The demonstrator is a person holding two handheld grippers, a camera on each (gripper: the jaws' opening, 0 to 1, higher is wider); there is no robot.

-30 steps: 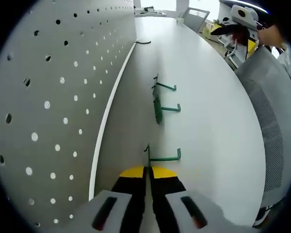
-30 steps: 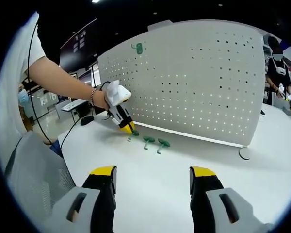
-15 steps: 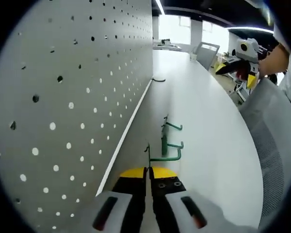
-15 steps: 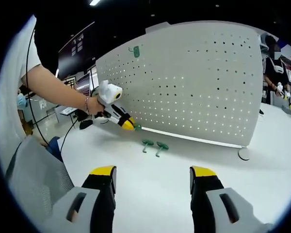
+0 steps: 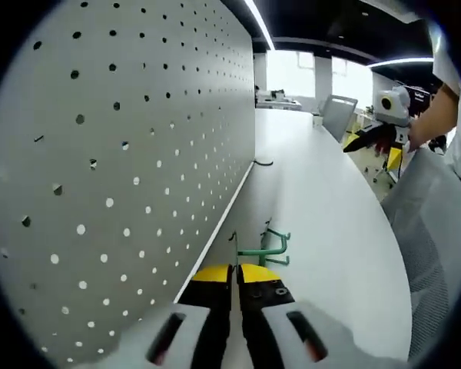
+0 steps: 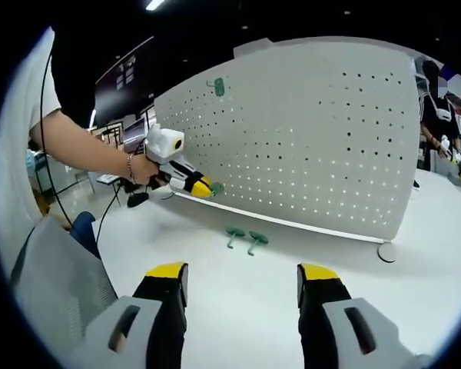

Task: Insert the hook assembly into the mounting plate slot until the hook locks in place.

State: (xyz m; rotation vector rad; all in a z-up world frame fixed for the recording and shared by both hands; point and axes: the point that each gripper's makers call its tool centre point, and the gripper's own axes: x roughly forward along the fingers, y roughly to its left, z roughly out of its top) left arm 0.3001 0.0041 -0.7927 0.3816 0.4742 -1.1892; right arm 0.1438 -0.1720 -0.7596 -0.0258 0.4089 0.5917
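A: Lighting? Left gripper view: a ceiling strip light [image 5: 255,21] glows overhead and bright windows [image 5: 316,75] at the far end are blown out to white. The pegboard [image 5: 123,154] is evenly lit, grey, with light showing through its holes.

B: Shadows soft. White table [image 5: 323,200] carries a mild sheen, no hard glare. Right gripper view: dark ceiling, one light [image 6: 155,4] at the top, table [image 6: 238,300] bright.

A: Distortion? Strong fisheye; pegboard edges bow in both views.

B: Focus: centre sharp, periphery smeared, near jaws slightly soft.
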